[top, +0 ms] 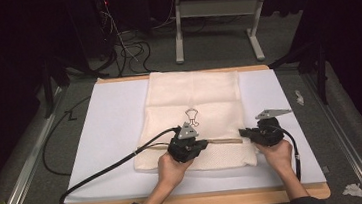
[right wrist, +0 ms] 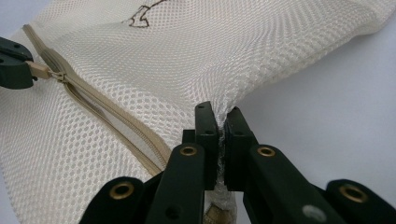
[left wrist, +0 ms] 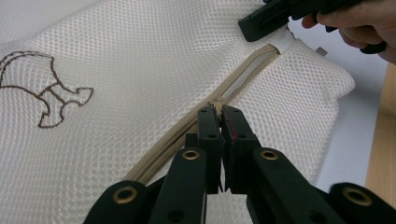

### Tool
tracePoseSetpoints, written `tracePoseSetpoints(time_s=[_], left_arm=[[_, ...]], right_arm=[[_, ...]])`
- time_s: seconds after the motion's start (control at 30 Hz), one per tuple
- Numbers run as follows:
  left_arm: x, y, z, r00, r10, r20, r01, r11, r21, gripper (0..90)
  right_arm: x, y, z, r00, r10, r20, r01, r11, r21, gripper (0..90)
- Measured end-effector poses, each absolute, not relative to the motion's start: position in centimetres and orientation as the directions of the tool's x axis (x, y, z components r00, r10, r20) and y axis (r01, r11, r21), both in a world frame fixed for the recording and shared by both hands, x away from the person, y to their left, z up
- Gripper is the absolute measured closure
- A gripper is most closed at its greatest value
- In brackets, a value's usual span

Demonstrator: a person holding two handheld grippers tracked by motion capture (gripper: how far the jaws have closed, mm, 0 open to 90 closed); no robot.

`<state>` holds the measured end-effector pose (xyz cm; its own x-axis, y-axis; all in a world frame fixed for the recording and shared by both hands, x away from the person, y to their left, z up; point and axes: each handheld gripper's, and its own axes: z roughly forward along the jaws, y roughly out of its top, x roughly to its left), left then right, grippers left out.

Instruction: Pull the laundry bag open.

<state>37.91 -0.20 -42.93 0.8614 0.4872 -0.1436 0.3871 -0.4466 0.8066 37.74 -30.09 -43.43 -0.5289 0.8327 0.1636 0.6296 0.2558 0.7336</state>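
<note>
Broadly, a white sheet (top: 112,134) covers a wooden table (top: 194,203), and everything else can be placed against the cream mesh laundry bag (top: 193,96) that lies flat along the sheet's middle, reaching from the far edge of the table toward the person.

The bag is by far the largest thing on the sheet. A small brown outline figure (top: 192,116) is stitched near its centre, and in the left gripper view the same brown stitching (left wrist: 44,88) shows on the mesh. A beige zipper (top: 223,140) runs across the bag's near part, just on the person's side of the stitched figure. In the left gripper view the zipper (left wrist: 243,79) is parted along the stretch beyond the jaws and joined behind them.

The left gripper (top: 189,146) sits on the bag at the zipper line, held by the left hand (top: 171,169), its cable trailing off the bag's left edge. Its jaws are drawn together on the zipper pull (right wrist: 39,70), which the right gripper view shows pinched at the zipper's closed end.

The right gripper (top: 246,134) is at the bag's right edge, at the zipper's end, held by the right hand (top: 277,153). Its own view shows its jaws pressed together on a bunched fold of the mesh at the bag's side edge (right wrist: 223,109), which is pulled up from the sheet there.
</note>
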Motion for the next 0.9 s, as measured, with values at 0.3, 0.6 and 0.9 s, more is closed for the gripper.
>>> tracePoseSetpoints(time_s=[0.3, 0.6, 0.9], left_arm=[[37.9, 0.8, -42.8, 0.853, 0.503, -0.138, 0.389, -0.439, 0.810, 87.4], [37.8, 1.7, -42.7, 0.849, 0.509, -0.139, 0.391, -0.430, 0.814, 87.3], [37.8, 2.4, -42.8, 0.844, 0.516, -0.149, 0.400, -0.418, 0.816, 87.3]], right_arm=[[37.8, -30.2, -43.6, -0.523, 0.837, 0.159, 0.632, 0.255, 0.732, 88.2], [37.9, -30.2, -43.5, -0.519, 0.839, 0.163, 0.634, 0.250, 0.732, 88.2], [38.0, -30.1, -43.5, -0.521, 0.839, 0.159, 0.632, 0.254, 0.733, 88.3]])
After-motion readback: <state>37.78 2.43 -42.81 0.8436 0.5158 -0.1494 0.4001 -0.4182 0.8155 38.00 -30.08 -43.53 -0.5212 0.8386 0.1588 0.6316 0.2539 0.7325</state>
